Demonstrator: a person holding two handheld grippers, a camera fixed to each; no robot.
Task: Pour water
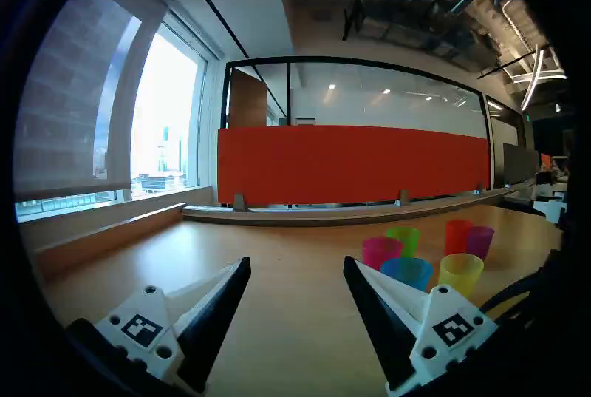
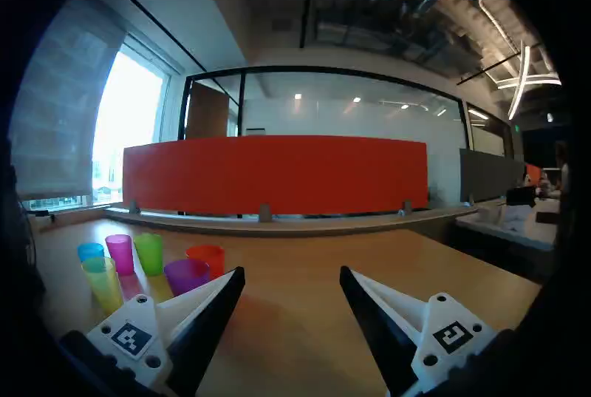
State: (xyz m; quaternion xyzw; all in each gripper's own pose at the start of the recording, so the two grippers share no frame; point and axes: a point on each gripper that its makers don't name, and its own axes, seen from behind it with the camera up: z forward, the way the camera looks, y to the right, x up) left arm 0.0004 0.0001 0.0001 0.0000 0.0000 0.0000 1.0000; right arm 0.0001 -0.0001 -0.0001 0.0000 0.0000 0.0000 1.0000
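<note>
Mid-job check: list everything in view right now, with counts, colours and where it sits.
cups: six; pink cup, green cup, red cup, purple cup, blue cup, yellow cup; clustered upright on the table
table: one, light wood, under the cups
divider panel: one, red-orange, along the table's far edge
window: one, bright, left wall
left gripper: one, white and black, jaws open, empty, left of the cups
right gripper: one, white and black, jaws open, empty, right of the cups
</note>
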